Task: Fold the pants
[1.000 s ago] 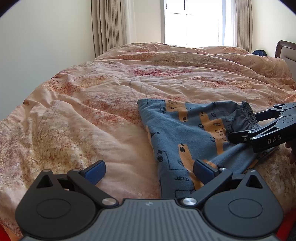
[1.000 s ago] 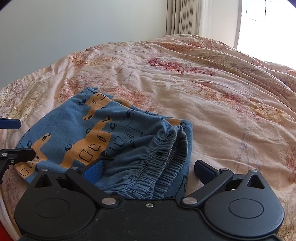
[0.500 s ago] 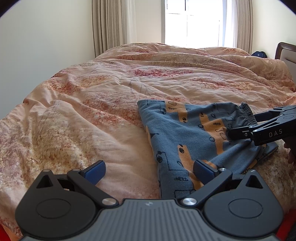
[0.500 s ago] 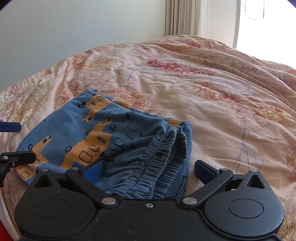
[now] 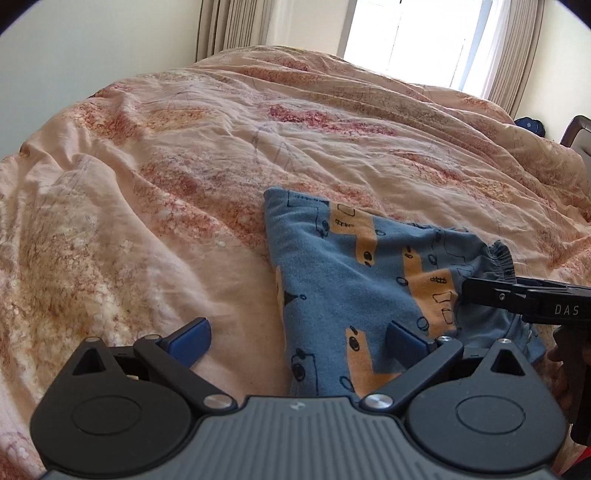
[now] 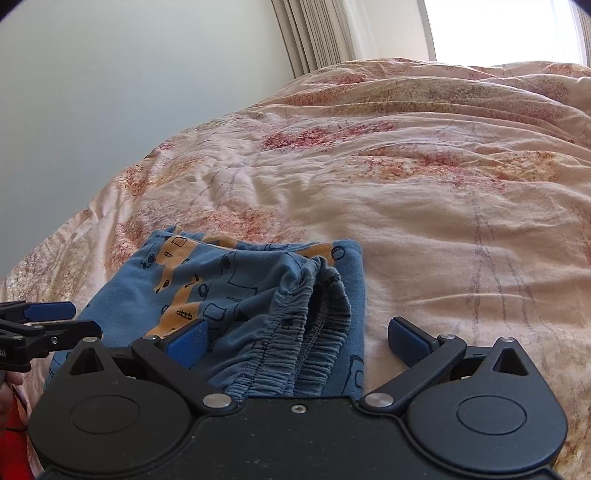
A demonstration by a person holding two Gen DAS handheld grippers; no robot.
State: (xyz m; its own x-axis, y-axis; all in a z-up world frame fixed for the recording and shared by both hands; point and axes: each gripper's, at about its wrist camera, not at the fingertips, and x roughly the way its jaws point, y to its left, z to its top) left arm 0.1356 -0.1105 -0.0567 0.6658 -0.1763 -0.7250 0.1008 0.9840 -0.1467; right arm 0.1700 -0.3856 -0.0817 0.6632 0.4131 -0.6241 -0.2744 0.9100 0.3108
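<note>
A big bed with a pink flowered quilt (image 5: 184, 192) is filling the room, under a pale wall (image 6: 110, 92); a bright window (image 5: 417, 33) with curtains (image 5: 229, 26) is standing at the far side. The blue pants (image 5: 332, 288) with orange print are lying folded on the near part of the quilt. In the left wrist view their long axis is running from near to far, and the gathered waistband (image 6: 310, 325) is pointing to the right. The left gripper (image 5: 299, 339) is hovering with jaws spread wide, holding nothing. The right gripper (image 6: 295, 336) is also spread open, with the waistband lying between its fingers.
</note>
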